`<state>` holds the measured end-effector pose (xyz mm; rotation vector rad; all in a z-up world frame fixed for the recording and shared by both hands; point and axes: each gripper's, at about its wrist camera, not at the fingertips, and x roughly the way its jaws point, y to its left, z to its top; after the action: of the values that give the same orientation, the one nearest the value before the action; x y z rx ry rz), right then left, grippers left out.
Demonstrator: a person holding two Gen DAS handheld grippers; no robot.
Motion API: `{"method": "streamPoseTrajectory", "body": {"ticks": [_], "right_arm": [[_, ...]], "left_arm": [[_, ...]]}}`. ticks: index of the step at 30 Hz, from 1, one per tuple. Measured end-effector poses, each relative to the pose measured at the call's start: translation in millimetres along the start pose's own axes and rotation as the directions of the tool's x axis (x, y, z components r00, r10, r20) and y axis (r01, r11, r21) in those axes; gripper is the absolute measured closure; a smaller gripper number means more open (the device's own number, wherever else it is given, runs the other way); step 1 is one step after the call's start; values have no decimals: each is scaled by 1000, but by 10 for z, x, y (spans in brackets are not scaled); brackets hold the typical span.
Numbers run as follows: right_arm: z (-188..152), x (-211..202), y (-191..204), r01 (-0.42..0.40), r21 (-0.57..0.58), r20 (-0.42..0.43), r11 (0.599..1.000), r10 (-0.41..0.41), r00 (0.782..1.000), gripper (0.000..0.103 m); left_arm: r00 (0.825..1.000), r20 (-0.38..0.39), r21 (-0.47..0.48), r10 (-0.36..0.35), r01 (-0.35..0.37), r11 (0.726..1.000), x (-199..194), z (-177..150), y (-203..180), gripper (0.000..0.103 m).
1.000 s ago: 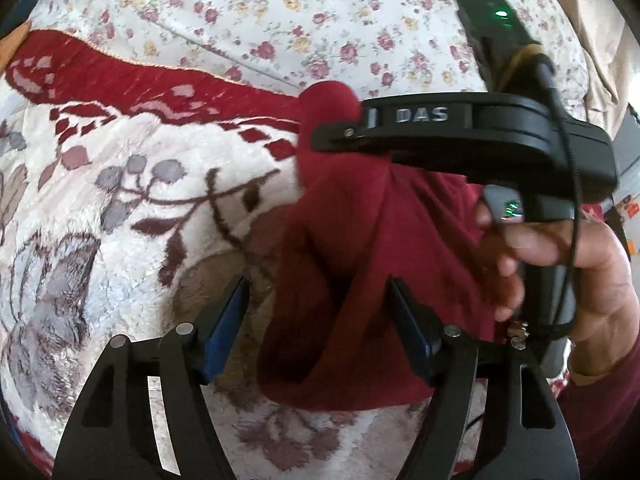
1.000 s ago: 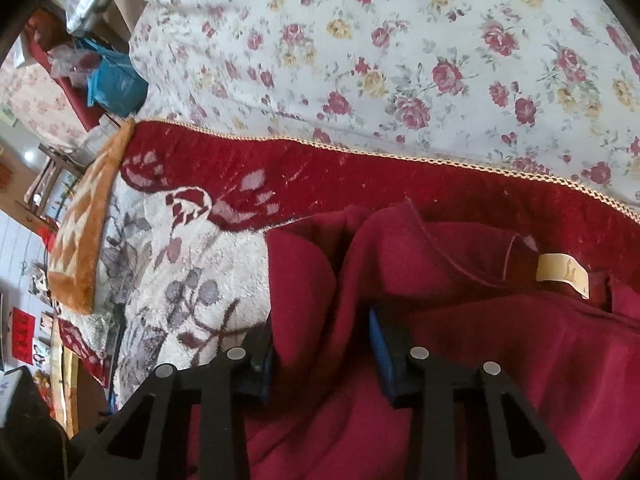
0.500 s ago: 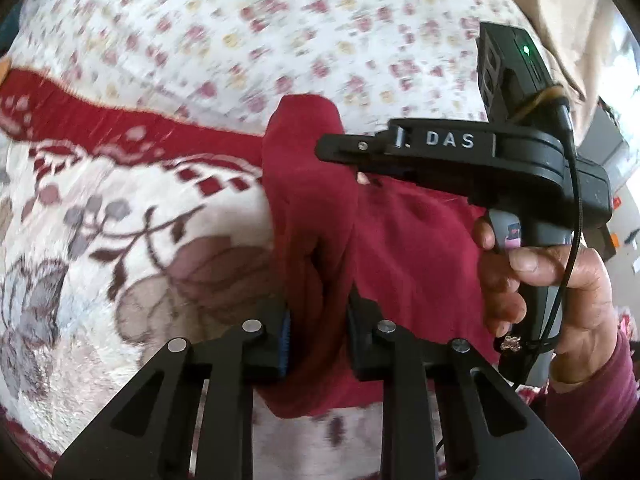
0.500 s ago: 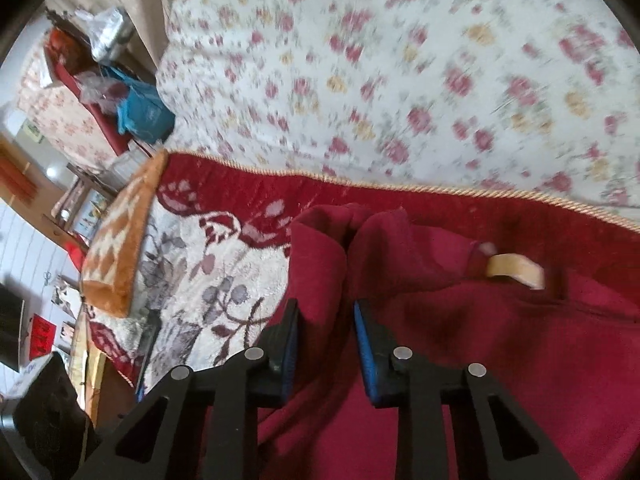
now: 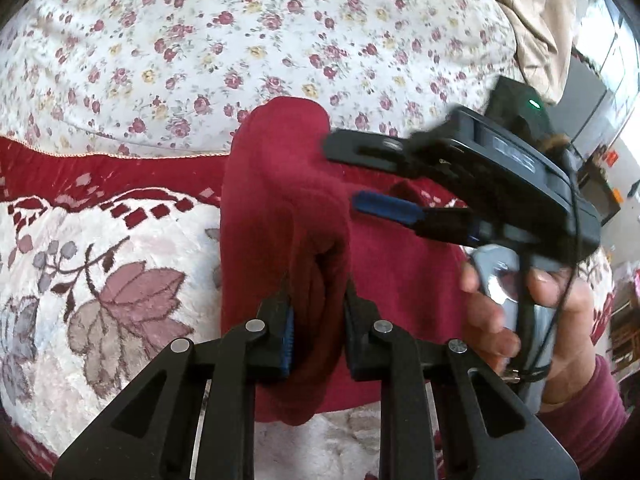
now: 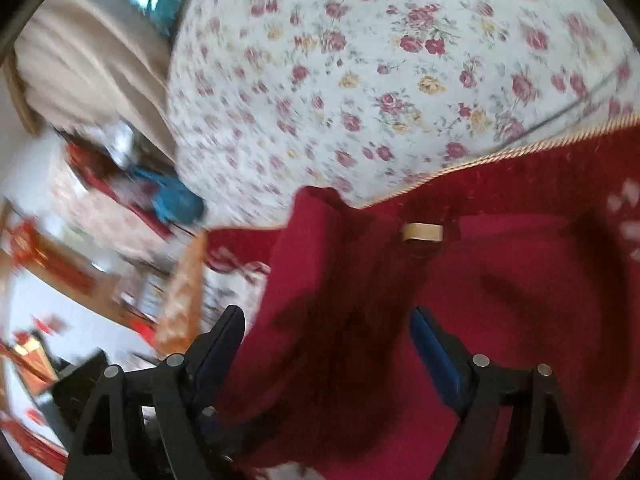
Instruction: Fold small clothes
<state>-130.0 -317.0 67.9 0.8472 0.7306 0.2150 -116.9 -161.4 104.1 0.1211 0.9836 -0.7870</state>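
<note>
A dark red garment (image 5: 280, 184) lies on a patterned blanket, with one fold pulled up into a ridge. My left gripper (image 5: 318, 300) is closing on that ridge, and both pads press the cloth. In the left wrist view my right gripper (image 5: 344, 174) hovers by the top of the ridge, held by a person's hand (image 5: 560, 312). In the right wrist view my right gripper (image 6: 326, 316) is opening wide. The red garment (image 6: 500, 300) sags loosely between its fingers without being pinched. A tan label (image 6: 422, 233) marks the collar.
The blanket (image 5: 120, 280) is cream with leaf motifs and a red border. Beyond it spreads a white sheet with small roses (image 5: 240, 40). A beige curtain (image 6: 92, 72) and blurred room clutter with a blue bag (image 6: 172, 200) lie past the bed's edge.
My left jaws have closed on the red fold and lifted it. My right jaws, pinching the garment before, have sprung apart and let it go, and that gripper has swung sideways.
</note>
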Motion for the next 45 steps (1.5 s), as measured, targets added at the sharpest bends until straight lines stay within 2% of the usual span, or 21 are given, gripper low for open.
{"method": "streamPoseTrajectory", "body": {"ticks": [3, 4, 5, 6, 7, 9, 12, 17, 21, 23, 24, 26, 28, 31, 34, 36, 39, 41, 42, 43, 45], "right_arm": [[10, 213, 17, -19, 2, -24, 1000, 20, 1000, 20], [28, 305, 43, -10, -7, -50, 1000, 9, 999, 24], [38, 403, 78, 5, -12, -72, 1000, -6, 997, 33], [60, 440, 97, 13, -19, -78, 1000, -15, 997, 56], [77, 432, 121, 26, -36, -73, 999, -29, 997, 65], [87, 287, 175, 75, -105, -40, 992, -80, 996, 73], [82, -5, 144, 175, -197, -16, 965, -182, 983, 77], [122, -480, -216, 303, -176, 12, 937, -306, 952, 87], [123, -576, -557, 379, -119, 15, 918, -380, 925, 88], [67, -442, -712, 448, -116, -17, 886, -453, 891, 88], [44, -420, -754, 450, -106, -19, 887, -454, 891, 88], [14, -485, -768, 427, -72, 2, 901, -428, 904, 86], [-4, -622, -731, 410, -49, 17, 911, -409, 912, 66], [-125, -914, -600, 360, -36, 56, 932, -358, 932, 42], [-319, -1025, -495, 283, -24, 49, 959, -281, 958, 31], [-452, -893, -455, 256, -16, 6, 967, -256, 967, 29], [-611, -643, -498, 281, -9, -45, 960, -281, 958, 29], [-660, -544, -434, 314, -50, -2, 948, -314, 949, 33], [-669, -520, -387, 329, -74, 17, 942, -328, 944, 53], [-663, -489, -316, 361, -116, 28, 925, -360, 932, 68], [-653, -479, -203, 430, -191, 57, 883, -427, 903, 79]], "left_arm": [[1000, -13, 21, 20, -20, 1000, 29, -6, -97, 85], [1000, -15, 24, 25, -24, 999, 45, -4, -119, 85], [999, -17, 28, 29, -29, 999, 46, 0, -156, 85], [999, -19, 29, 30, -30, 999, 47, 6, -185, 85], [1000, -21, 28, 17, -17, 999, 51, 21, -236, 85], [999, -29, 32, -16, 17, 999, 68, 32, -331, 85], [997, -46, 60, -56, 59, 997, 173, 5, -615, 85], [986, -90, 79, -141, 148, 986, 438, -77, -1065, 85], [984, -131, 89, -119, 131, 987, 666, -125, -1216, 85], [979, -151, 72, -139, 151, 986, 623, -126, -1146, 85], [978, -150, 72, -145, 157, 985, 571, -127, -1105, 85], [981, -133, 94, -143, 156, 983, 344, -146, -952, 83], [988, -94, 123, -124, 135, 983, 107, -188, -818, 78], [999, -17, 138, -30, 32, 990, -109, -241, -488, 65], [999, -24, 91, 44, -42, 995, -12, -300, -217, 65], [998, -45, 52, 52, -49, 997, 88, -341, -95, 65], [996, -68, 31, 61, -59, 998, 227, -423, -15, 65], [996, -65, 27, 58, -56, 998, 256, -433, -37, 65], [996, -66, 25, 58, -56, 998, 259, -422, -45, 65], [997, -65, 24, 52, -50, 998, 240, -405, -64, 65], [997, -58, 30, 47, -45, 999, 227, -349, -87, 65]]}}
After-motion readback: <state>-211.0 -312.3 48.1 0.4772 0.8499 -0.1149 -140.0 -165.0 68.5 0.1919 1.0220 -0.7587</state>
